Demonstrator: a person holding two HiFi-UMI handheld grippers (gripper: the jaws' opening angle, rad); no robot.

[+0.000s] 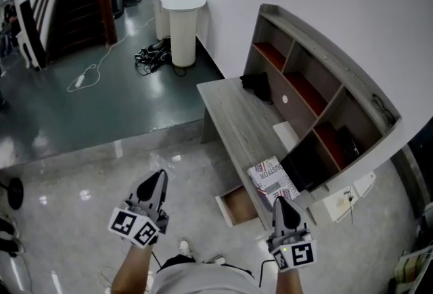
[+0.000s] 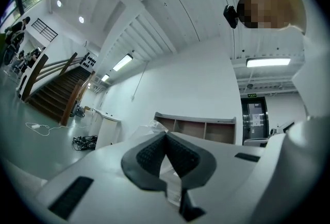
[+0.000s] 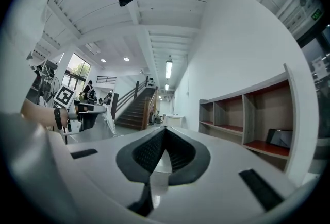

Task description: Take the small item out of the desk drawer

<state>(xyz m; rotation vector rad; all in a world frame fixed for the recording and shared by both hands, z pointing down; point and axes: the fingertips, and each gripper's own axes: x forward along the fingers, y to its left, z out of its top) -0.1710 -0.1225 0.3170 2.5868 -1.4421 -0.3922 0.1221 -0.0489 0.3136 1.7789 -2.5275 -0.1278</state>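
The left claw [image 1: 152, 186] is seen fully closed in the left gripper view [image 2: 166, 138], and a piece of thin, clear, crinkled plastic [image 2: 149, 126] is pinched between its pads; it sticks out above the tips and shows again in the gap lower down. This clear plastic packet is judged to be the small item of the task, so the item is now held in the air in front of the person, well apart from the drawer [image 1: 238, 205], which stands pulled out under the near end of the worktop [image 1: 233, 107]. What is inside the packet cannot be made out. The right claw [image 1: 284, 208] is also closed [image 3: 165, 133], but nothing is held in it: only the floor is seen through the small gap behind its pads. Both claws are pointed about level, away from the worktop. The main danger is judged to be a slip: the film is smooth and seems to be gripped near one edge only, so a quick swing or a small loosening of the pads could let it fall to the floor. The film could also be torn if it is pulled by the other claw. A second risk comes from the open drawer, which may be knocked by a leg, because it is near the person's feet, just beside the printed booklet [image 1: 272, 176] on the worktop.
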